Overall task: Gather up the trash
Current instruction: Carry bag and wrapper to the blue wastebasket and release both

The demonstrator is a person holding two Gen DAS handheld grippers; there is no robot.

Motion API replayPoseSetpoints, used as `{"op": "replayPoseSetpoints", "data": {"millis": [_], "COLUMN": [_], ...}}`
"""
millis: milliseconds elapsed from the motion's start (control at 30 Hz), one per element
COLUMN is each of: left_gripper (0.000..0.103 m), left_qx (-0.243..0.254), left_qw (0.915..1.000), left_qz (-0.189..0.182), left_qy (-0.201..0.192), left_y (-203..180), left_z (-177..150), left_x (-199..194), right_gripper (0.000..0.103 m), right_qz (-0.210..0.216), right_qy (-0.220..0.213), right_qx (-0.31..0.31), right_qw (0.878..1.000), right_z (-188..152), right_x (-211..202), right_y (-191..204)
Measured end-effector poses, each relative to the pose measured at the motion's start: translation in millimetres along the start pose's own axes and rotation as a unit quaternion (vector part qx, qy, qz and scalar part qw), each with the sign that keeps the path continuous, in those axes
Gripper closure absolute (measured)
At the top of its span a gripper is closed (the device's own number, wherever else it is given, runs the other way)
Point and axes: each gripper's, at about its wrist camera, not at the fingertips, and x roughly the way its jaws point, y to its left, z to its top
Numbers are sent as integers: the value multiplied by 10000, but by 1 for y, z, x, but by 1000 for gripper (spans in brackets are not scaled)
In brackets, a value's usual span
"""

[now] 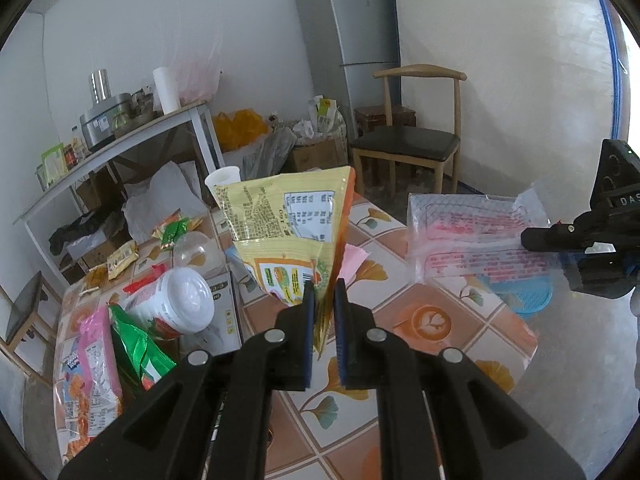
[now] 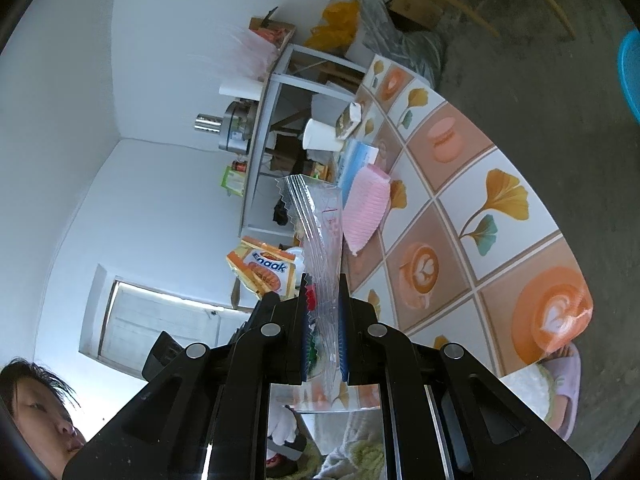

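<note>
My left gripper (image 1: 324,292) is shut on a yellow and orange snack wrapper (image 1: 288,224) and holds it upright above the tiled table (image 1: 440,320). My right gripper (image 2: 324,300) is shut on a clear plastic bag with red print (image 2: 320,232), held off the table's right edge; it also shows in the left wrist view (image 1: 472,236) with the right gripper (image 1: 532,238) at its side. More trash lies on the table: a white plastic jar (image 1: 176,304), a green wrapper (image 1: 136,344), a pink snack pack (image 1: 92,364), a pink wrapper (image 2: 366,208).
A white paper cup (image 1: 224,180) and small wrappers (image 1: 172,232) sit at the table's far side. A wooden chair (image 1: 408,136), a fridge (image 1: 352,28) and boxes stand behind. A shelf table (image 1: 120,136) is at the left. A blue basket (image 1: 520,296) lies on the floor.
</note>
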Motion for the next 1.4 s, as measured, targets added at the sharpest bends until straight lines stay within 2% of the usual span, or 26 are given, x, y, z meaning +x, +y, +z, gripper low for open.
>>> {"op": "replayPoseSetpoints", "data": {"millis": [400,633,800,900,1000,1167,1300,1333,1400], "left_gripper": [94,94,94,94,94,94,94,94,94], "left_qx": [319,541,662,639,625,731,735,760,774], "left_qw": [9994,9980,9949,9899,9805,9553,9255,9146,9038], "left_qz": [-103,-309,-760,-1269,-1852,-2807,-3508,-3678,-3780], "left_qy": [-122,-135,-104,32,191,580,1226,1502,1854], "left_y": [-29,-53,-77,-92,-111,-159,-206,-223,-247], "left_z": [14,20,33,47,63,88,101,103,103], "left_x": [-4,2,10,23,38,73,118,136,161], "right_gripper": [93,93,93,93,93,93,93,93,93], "right_qz": [101,125,74,-50,-234,-757,-1258,-1378,-1631], "right_qy": [-233,-482,-806,-1165,-1567,-2196,-2571,-2637,-2766], "right_qx": [56,212,344,438,569,837,1116,1175,1353], "right_qw": [9997,9985,9961,9922,9857,9690,9516,9474,9373], "right_z": [1,4,8,8,7,9,14,16,24], "right_x": [-24,-49,-74,-101,-129,-170,-191,-194,-197], "right_y": [-9,-27,-38,-50,-63,-89,-119,-126,-145]}}
